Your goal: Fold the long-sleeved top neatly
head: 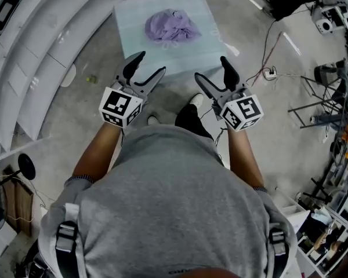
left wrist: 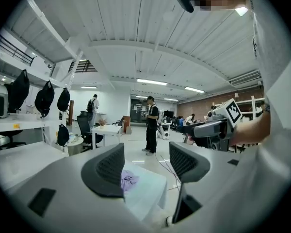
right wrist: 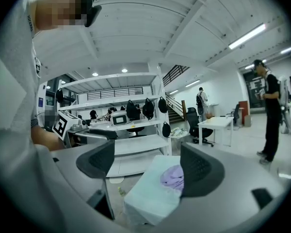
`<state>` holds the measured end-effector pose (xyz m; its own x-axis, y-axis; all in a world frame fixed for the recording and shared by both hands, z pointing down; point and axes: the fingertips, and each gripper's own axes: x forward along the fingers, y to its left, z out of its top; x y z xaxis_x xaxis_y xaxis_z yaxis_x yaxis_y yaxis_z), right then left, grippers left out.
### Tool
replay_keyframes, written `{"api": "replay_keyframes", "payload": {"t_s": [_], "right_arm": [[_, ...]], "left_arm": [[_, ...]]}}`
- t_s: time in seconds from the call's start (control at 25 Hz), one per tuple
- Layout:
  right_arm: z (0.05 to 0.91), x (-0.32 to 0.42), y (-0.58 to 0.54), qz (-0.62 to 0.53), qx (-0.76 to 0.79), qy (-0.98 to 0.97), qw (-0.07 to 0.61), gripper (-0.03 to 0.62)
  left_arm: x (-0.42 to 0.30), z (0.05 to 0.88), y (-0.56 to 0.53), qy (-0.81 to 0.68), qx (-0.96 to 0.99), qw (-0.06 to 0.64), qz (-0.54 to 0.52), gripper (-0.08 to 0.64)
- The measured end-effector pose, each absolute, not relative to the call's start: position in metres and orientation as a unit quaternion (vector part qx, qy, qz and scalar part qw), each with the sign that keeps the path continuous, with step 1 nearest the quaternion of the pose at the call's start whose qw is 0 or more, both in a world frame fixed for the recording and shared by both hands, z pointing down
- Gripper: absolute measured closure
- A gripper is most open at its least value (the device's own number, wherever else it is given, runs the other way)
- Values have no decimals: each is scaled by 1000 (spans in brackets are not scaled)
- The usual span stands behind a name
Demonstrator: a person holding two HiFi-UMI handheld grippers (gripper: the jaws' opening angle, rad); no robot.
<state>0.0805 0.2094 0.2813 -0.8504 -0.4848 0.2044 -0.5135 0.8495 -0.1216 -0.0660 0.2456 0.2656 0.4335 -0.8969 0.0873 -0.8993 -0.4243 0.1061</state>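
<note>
Left gripper (head: 151,63) and right gripper (head: 211,68), close before the person's torso: fingers of both spread wide, nothing between them. Beyond, long-sleeved top (head: 171,26) lies crumpled on the pale surface (head: 133,22), well apart from both.

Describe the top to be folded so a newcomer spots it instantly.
Find the pale-covered table standing on the grey floor just ahead of the person. Toward its far side lies the long-sleeved top, bunched in a heap. It is lilac, the only crumpled thing on that flat pale surface.
</note>
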Motion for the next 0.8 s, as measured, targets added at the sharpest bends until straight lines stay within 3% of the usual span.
{"api": "replay_keyframes", "payload": {"t_s": [0.8], "right_arm": [[313, 127, 8, 123, 159, -975, 100, 156]], "left_arm": [[-2, 295, 67, -604, 786, 108, 70, 249]]}}
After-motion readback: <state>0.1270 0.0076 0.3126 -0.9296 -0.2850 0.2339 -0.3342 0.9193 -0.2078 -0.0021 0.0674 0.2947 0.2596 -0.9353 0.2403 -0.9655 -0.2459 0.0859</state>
